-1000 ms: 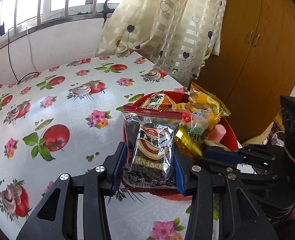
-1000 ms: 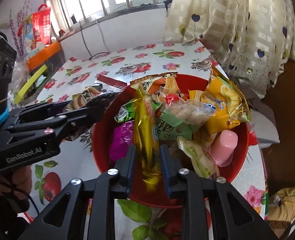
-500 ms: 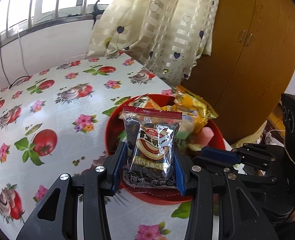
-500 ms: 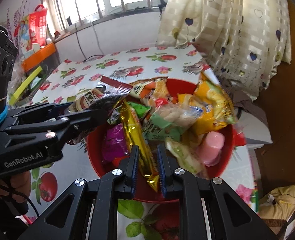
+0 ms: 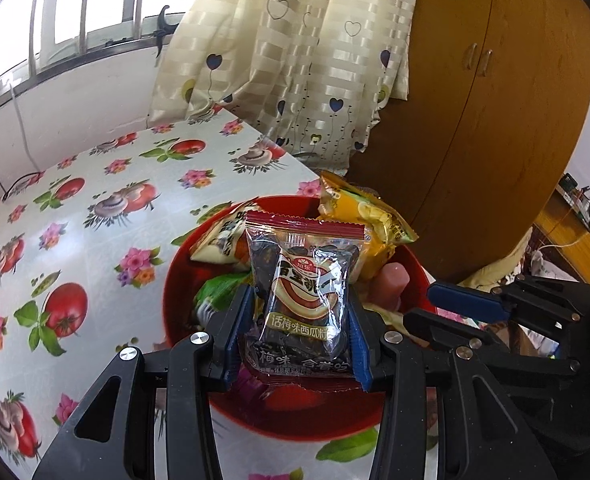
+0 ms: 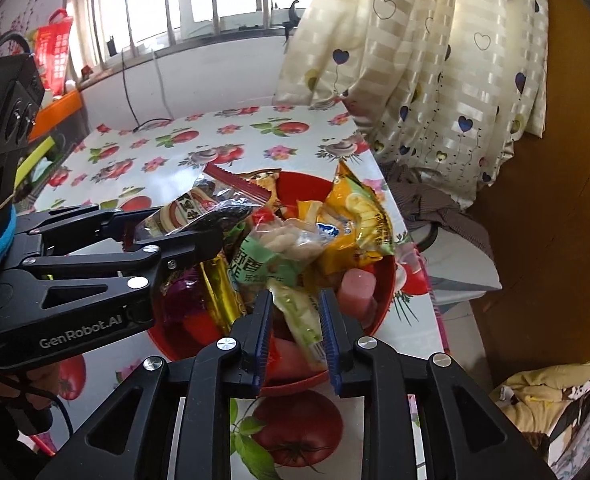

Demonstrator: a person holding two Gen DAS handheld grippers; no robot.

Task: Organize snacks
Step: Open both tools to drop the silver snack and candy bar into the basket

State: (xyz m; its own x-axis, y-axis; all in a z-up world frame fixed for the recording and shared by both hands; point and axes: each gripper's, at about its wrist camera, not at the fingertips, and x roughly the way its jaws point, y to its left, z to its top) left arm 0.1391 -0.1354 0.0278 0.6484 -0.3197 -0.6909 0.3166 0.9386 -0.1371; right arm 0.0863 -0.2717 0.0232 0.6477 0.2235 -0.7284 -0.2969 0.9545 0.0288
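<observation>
While the left gripper (image 5: 301,334) stood clamped on a clear packet of dark melon seeds (image 5: 303,300), that packet hung upright over the near part of the red bowl (image 5: 175,280), its blue pads pressing both sides. The packet had a red serrated top strip and a label with large Chinese characters; a yellow-green band below read 话梅味西瓜籽, and more white characters ran along the bottom edge. The right gripper (image 6: 297,334) was opening its jaws above the bowl's near rim, nothing pinched between them; a pale green-and-white sachet (image 6: 301,320) lay in the bowl behind the gap. The left tool's side bore the lettering "GenRobot.AI" in the right wrist view.

In the bowl lay a gold foil stick (image 6: 219,296), a purple wrapper (image 6: 183,300), a green pack (image 6: 263,264) with partly readable Chinese print, a clear bag of pale pieces (image 6: 291,240), a yellow lemon-printed bag (image 6: 355,220) leaning over the far rim, and a pink cup-shaped sweet (image 6: 357,292) against the right wall.

The bowl sat near the right edge of the table, covered by a tomato-and-flower oilcloth (image 5: 75,220); beyond that edge hung a heart-patterned curtain (image 5: 295,60) and stood a brown wardrobe (image 5: 495,120). To the left and toward the window the oilcloth lay bare, save for a dark cable (image 6: 143,122) at the far end.
</observation>
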